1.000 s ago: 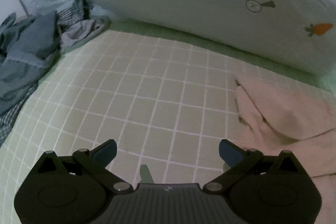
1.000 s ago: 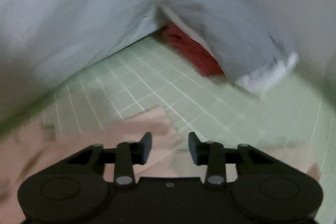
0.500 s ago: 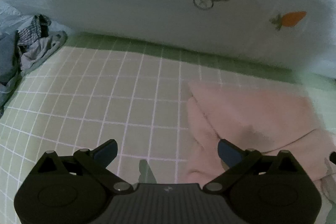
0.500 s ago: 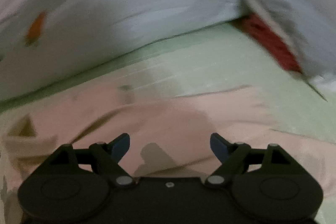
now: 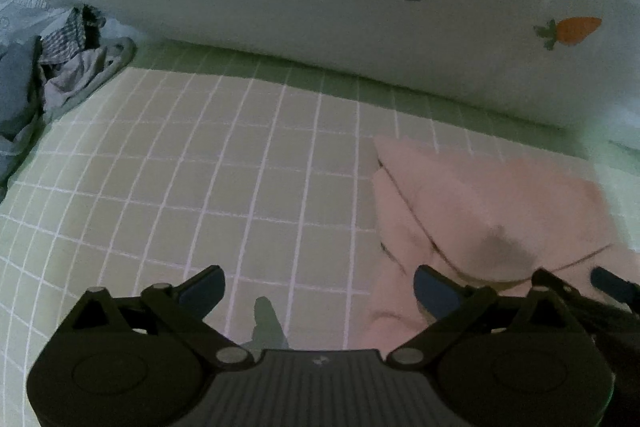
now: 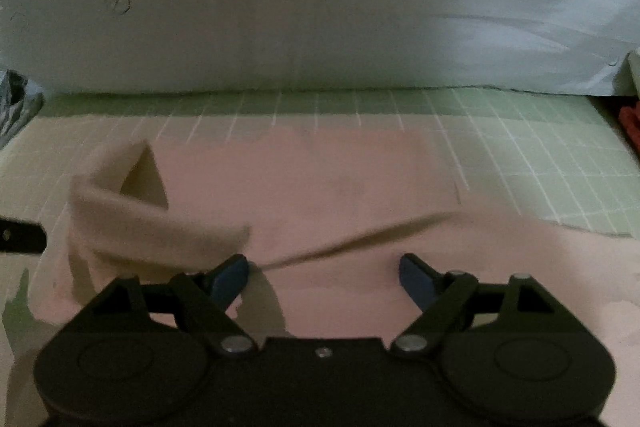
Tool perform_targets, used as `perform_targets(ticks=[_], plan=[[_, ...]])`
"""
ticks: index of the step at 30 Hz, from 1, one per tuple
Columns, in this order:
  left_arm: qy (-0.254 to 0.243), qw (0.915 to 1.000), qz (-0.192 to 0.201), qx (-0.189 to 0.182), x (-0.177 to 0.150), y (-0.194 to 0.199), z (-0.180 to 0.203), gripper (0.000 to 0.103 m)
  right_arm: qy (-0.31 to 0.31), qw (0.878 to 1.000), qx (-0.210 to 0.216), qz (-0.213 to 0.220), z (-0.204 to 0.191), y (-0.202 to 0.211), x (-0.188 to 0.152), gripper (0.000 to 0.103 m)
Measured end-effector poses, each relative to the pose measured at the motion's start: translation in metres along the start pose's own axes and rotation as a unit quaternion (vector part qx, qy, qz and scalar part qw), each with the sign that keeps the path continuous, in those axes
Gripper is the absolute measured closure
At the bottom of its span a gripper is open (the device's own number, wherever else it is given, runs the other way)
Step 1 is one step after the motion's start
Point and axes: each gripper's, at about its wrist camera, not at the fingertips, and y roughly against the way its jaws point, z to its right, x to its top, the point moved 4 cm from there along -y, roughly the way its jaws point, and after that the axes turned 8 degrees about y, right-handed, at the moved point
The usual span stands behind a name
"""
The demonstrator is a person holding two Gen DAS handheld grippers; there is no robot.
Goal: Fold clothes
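A pale pink garment (image 6: 320,187) lies partly folded on the green checked sheet (image 5: 200,167), with a raised flap (image 6: 132,211) at its left end. My right gripper (image 6: 324,277) hovers low over it, open, nothing between its blue pads. In the left wrist view the pink garment (image 5: 480,211) sits at the lower right. My left gripper (image 5: 318,285) is open over the bare sheet beside the garment's left edge, its right pad (image 5: 436,293) over the cloth. One blue pad of my right gripper (image 5: 612,285) shows at that view's right edge.
A big white pillow with a carrot print (image 5: 572,29) runs along the back. A heap of grey, blue and checked clothes (image 5: 60,67) lies at the far left. Something red (image 6: 630,123) sits at the far right under another white cushion.
My right gripper has opened wide and swung left from the red thing to face the pink garment. My left view has shifted, bringing the garment and the right gripper's tip closer.
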Motion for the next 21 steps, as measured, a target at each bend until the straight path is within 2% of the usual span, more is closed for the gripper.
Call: perform_targets(ticks=[6, 9, 12, 14, 15, 17, 19, 21], plan=[[0.017, 0.9990, -0.001, -0.041, 0.015, 0.000, 0.002, 0.007, -0.031, 0.999, 0.003, 0.005, 0.022, -0.016, 0.017, 0.034], [0.025, 0.9978, -0.001, -0.061, 0.023, 0.000, 0.003, 0.015, -0.037, 0.999, 0.004, 0.007, 0.027, -0.012, 0.016, 0.040], [0.041, 0.9954, -0.005, -0.086, 0.030, -0.001, 0.005, 0.026, -0.051, 0.999, -0.001, 0.008, 0.032, 0.000, 0.009, 0.040], [0.058, 0.9919, -0.017, -0.112, 0.033, -0.005, 0.008, 0.042, -0.068, 0.998, 0.001, 0.006, 0.036, 0.006, 0.005, 0.040], [0.066, 0.9897, -0.023, -0.125, 0.034, -0.007, 0.010, 0.047, -0.078, 0.997, 0.003, 0.005, 0.038, 0.009, 0.003, 0.040], [0.083, 0.9846, -0.036, -0.150, 0.037, -0.012, 0.013, 0.068, -0.095, 0.995, 0.008, 0.002, 0.041, 0.013, 0.000, 0.040], [0.095, 0.9805, -0.048, -0.165, 0.038, -0.017, 0.016, 0.080, -0.097, 0.995, 0.010, 0.001, 0.041, 0.013, 0.000, 0.040], [0.102, 0.9790, -0.059, -0.167, 0.037, -0.024, 0.019, 0.081, -0.097, 0.995, 0.010, 0.001, 0.040, 0.014, 0.001, 0.040]])
